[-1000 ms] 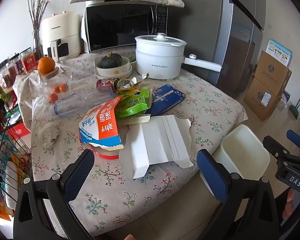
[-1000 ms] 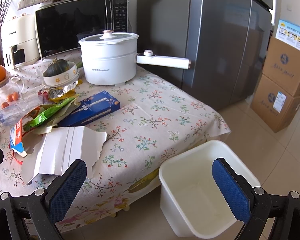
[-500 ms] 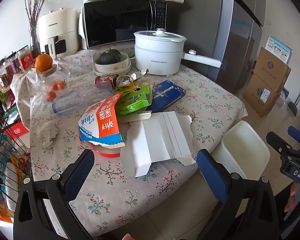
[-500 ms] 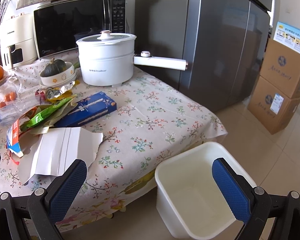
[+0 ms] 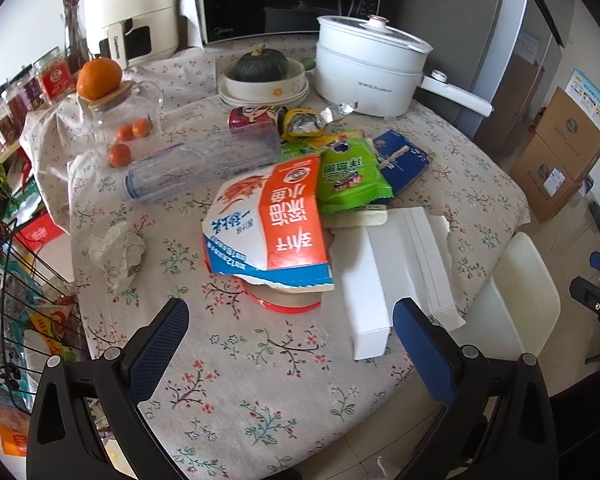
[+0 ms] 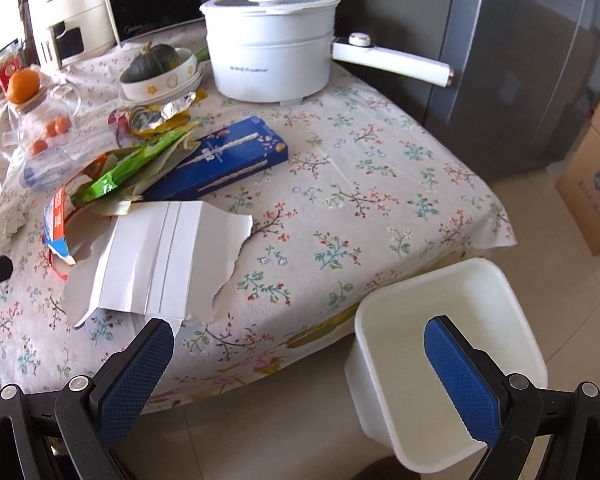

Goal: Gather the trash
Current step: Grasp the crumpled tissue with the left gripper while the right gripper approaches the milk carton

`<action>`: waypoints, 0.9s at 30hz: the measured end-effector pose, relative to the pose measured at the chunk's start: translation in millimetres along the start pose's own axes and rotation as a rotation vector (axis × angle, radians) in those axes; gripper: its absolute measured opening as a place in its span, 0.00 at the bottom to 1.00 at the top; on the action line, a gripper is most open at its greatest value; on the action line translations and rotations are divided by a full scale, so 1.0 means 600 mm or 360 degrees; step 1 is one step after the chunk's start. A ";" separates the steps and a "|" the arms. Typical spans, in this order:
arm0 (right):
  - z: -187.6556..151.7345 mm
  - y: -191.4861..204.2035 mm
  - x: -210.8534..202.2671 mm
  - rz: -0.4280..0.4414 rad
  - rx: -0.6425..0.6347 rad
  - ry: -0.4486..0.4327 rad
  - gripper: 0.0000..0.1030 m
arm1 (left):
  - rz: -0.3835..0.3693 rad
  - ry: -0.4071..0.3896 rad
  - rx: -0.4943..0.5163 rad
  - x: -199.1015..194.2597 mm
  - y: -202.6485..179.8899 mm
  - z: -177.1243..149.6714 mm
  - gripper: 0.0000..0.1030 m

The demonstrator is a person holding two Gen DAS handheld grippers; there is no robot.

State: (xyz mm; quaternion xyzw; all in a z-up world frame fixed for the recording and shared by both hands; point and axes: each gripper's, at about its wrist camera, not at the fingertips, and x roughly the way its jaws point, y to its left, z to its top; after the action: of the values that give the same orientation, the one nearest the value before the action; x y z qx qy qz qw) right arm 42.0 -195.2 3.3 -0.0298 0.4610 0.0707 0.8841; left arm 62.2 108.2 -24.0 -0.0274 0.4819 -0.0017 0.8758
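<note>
Left gripper (image 5: 290, 336), right gripper (image 6: 300, 356) — fingers apart, empty. Air fryer (image 5: 130, 8) marked CHANGHONG; orange-blue carton (image 5: 272, 224) — Chinese lettering.

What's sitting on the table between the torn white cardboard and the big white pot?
A flat blue snack box lies between the torn white cardboard and the white lidded pot, clearest in the right wrist view.

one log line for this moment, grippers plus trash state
left gripper: open, empty | right gripper: open, empty | trash pile: on table, untouched | white bin: on floor, empty
</note>
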 end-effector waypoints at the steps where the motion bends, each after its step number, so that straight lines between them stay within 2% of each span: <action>1: 0.007 0.002 0.007 0.0012 -0.0016 0.0024 1.00 | 0.0001 0.0016 -0.0039 0.005 0.017 0.007 1.00; 5: 0.041 0.010 0.034 0.0083 -0.0034 0.0113 1.00 | 0.0035 0.0039 -0.0217 0.018 0.097 0.034 1.00; 10: 0.079 0.036 0.061 0.0189 -0.0016 0.0153 1.00 | 0.0133 0.0033 -0.0414 0.043 0.200 0.055 0.99; 14: 0.090 0.067 0.090 0.0284 -0.0013 0.0183 1.00 | 0.0182 0.0096 -0.0513 0.090 0.259 0.053 0.93; 18: 0.103 0.110 0.126 0.0346 -0.0025 0.0254 1.00 | 0.0240 0.0156 -0.0548 0.137 0.294 0.044 0.78; 22: 0.115 0.158 0.153 0.0376 -0.0066 0.0260 1.00 | 0.0241 0.0154 -0.0551 0.164 0.313 0.042 0.69; 26: 0.122 0.203 0.179 0.0469 -0.0092 0.0283 0.98 | 0.0181 0.0176 -0.0562 0.183 0.322 0.039 0.36; 27: 0.123 0.214 0.185 0.0493 -0.0097 0.0288 0.97 | 0.0173 0.0176 -0.0559 0.184 0.321 0.039 0.35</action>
State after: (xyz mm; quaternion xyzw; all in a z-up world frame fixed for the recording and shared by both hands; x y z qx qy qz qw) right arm 144.9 -49.0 -43.7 0.0087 0.5355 0.2169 0.8162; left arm 136.6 298.5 -114.3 -0.1535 0.5230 0.1282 0.8286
